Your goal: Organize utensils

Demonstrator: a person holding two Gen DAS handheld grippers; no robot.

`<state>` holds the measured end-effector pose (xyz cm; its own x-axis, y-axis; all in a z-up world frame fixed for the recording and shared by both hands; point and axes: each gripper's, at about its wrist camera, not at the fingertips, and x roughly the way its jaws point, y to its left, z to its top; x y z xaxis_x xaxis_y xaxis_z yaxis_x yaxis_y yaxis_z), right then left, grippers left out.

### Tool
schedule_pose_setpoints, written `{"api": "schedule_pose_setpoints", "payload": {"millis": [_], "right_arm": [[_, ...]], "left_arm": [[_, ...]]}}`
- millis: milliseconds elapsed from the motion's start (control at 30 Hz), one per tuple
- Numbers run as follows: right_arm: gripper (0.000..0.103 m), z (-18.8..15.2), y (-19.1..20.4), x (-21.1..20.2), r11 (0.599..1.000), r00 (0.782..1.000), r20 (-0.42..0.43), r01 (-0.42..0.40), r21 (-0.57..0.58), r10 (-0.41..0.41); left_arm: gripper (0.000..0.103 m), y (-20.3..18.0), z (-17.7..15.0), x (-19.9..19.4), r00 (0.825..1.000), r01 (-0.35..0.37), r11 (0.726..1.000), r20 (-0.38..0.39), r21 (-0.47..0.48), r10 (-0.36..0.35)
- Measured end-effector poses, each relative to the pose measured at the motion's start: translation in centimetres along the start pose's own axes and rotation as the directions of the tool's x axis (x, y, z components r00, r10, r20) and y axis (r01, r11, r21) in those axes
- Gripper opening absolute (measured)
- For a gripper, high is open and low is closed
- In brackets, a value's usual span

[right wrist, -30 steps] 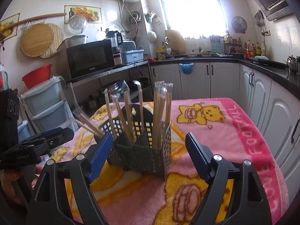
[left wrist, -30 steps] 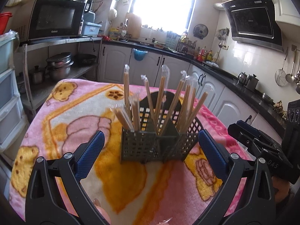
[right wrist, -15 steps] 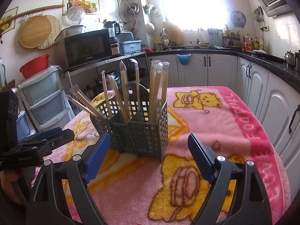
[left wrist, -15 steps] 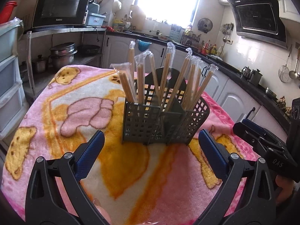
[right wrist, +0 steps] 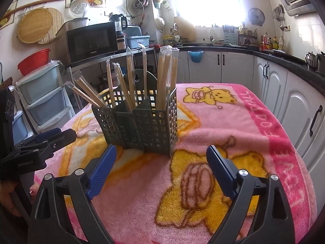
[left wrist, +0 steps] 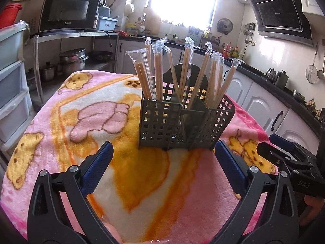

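A dark grey perforated utensil caddy [left wrist: 182, 126] stands on a pink and orange blanket [left wrist: 81, 122]. It also shows in the right wrist view [right wrist: 142, 126]. Several plastic-wrapped wooden chopstick pairs [left wrist: 158, 71] stand upright in its compartments, seen too in the right wrist view [right wrist: 166, 73]. My left gripper [left wrist: 162, 158] is open and empty, just in front of the caddy. My right gripper [right wrist: 160, 162] is open and empty, just in front of the caddy from the other side. Each gripper shows at the edge of the other's view.
The blanket-covered table fills the middle of a kitchen. A microwave [left wrist: 69, 14] on a metal shelf and plastic drawers [left wrist: 10, 81] stand to the left. White cabinets [right wrist: 233, 69] and a dark counter run along the back and right.
Both grippers have moved closer to the caddy and lower, so it appears larger. Both stay open and empty. The caddy and chopsticks have not moved.
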<state>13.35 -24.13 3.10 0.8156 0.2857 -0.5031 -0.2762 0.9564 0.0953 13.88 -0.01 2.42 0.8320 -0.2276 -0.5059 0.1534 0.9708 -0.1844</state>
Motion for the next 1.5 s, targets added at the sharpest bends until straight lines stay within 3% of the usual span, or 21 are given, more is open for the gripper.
{"api": "schedule_pose_setpoints", "payload": {"millis": [300, 700, 833, 1067, 1333, 1500], "right_arm": [[0.092, -2.0, 0.6, 0.2, 0.997, 0.999, 0.027, 0.039, -0.06, -0.037], [0.094, -2.7, 0.6, -1.3, 0.998, 0.986, 0.16, 0.044, -0.055, -0.035], [0.094, -2.8, 0.6, -2.2, 0.998, 0.973, 0.228, 0.04, -0.048, -0.028], [0.096, -3.3, 0.8, -4.2, 0.997, 0.926, 0.377, 0.059, -0.046, -0.037], [0.096, -3.6, 1.4, -4.8, 0.993, 0.897, 0.436, 0.105, -0.051, -0.073], [0.096, -3.7, 1.7, -4.9, 0.993, 0.895, 0.44, 0.106, -0.06, -0.069]], "left_arm": [[0.092, 0.0, -1.3, -0.4, 0.998, -0.021, 1.0, 0.055, 0.009, 0.021], [0.093, -0.5, -2.0, -1.6, 0.984, -0.046, 0.998, 0.171, 0.043, 0.038], [0.093, -0.6, -2.1, -2.3, 0.973, -0.063, 0.997, 0.226, 0.054, 0.049], [0.093, -0.9, -2.5, -3.1, 0.947, -0.094, 0.993, 0.314, 0.076, 0.066], [0.093, -0.7, -2.6, -3.3, 0.935, -0.108, 0.992, 0.345, 0.069, 0.078], [0.093, -0.6, -2.6, -3.3, 0.934, -0.11, 0.992, 0.347, 0.067, 0.08]]}}
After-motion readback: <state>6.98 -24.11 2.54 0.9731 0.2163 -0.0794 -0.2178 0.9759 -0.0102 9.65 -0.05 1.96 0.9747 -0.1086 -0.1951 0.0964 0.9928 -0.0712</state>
